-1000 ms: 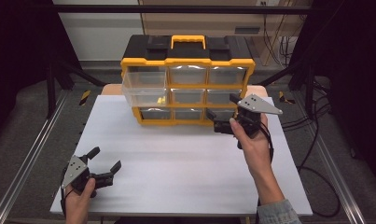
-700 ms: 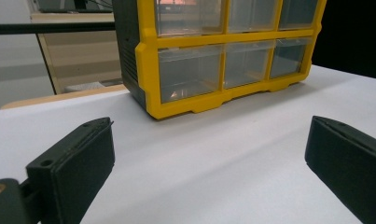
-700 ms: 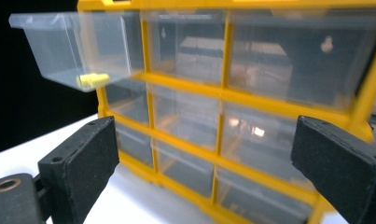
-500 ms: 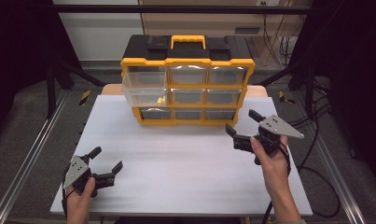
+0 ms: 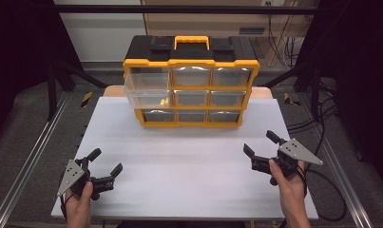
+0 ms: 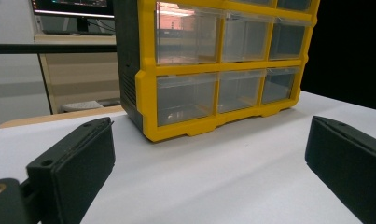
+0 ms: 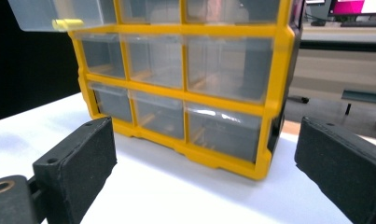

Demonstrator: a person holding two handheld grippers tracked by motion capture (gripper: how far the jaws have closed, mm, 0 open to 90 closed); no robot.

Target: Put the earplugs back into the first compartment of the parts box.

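Two grippers in frame, both w/ jaws spread wide, nothing between them. Left gripper (image 5: 105, 167) low at near-left corner of white table (image 5: 189, 190), held in person's left hand (image 5: 79, 205); grey plate on top, jaws pointing fwd-right. Right gripper (image 5: 262, 144) near right edge of table, right hand (image 5: 290, 183) around it, jaws pointing toward table centre and the back. Cable trails off the right side.

Drawer organizer (image 5: 191, 85) (yellow frame, black top, yellow carry handle) stands upright at back-centre of table, well apart from both grippers. Front = 3 x 3 grid of clear drawers. Top-left drawer (image 5: 146, 90) pulled out, sticks fwd past the frame and reaches down over the mid-left slot; other drawers look flush. Small yellow piece (image 5: 164, 101) visible in the open drawer near its front right corner; can't tell what it is.

Left gripper view: both black jaws at bottom corners, wide gap, bare table between, organizer's lower left corner ahead, lower drawers appear mostly empty. Right gripper view: jaws likewise apart, organizer's right end ahead and closer, open drawer at upper left w/ the yellow piece at its front edge. Neither gripper touching the organizer.
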